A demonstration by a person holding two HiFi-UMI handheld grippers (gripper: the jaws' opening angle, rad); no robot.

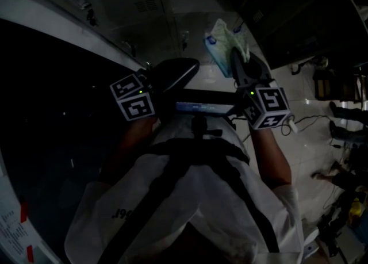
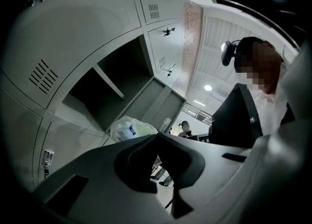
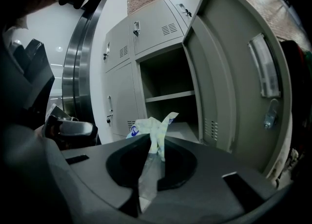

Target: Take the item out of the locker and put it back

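My right gripper [image 1: 236,56] [image 3: 148,139] is shut on a soft plastic pack [image 1: 225,39] [image 3: 156,125], white and pale green with a blue mark. A strip of the pack runs back between the jaws. The pack hangs in the air in front of the open locker compartment [image 3: 168,79], whose shelf [image 3: 170,96] is bare and whose door [image 3: 229,81] stands swung out to the right. My left gripper [image 1: 190,64] [image 2: 157,135] is level beside it, jaws together with nothing between them. From the left gripper view the pack [image 2: 127,128] shows just past the jaw tips, below the open locker [image 2: 112,91].
Closed grey locker doors [image 3: 119,47] flank the open one. A steel column [image 3: 78,71] stands to the left. Cables [image 1: 310,120] and another person's feet [image 1: 339,112] are on the tiled floor at right. A person [image 2: 184,128] stands far off.
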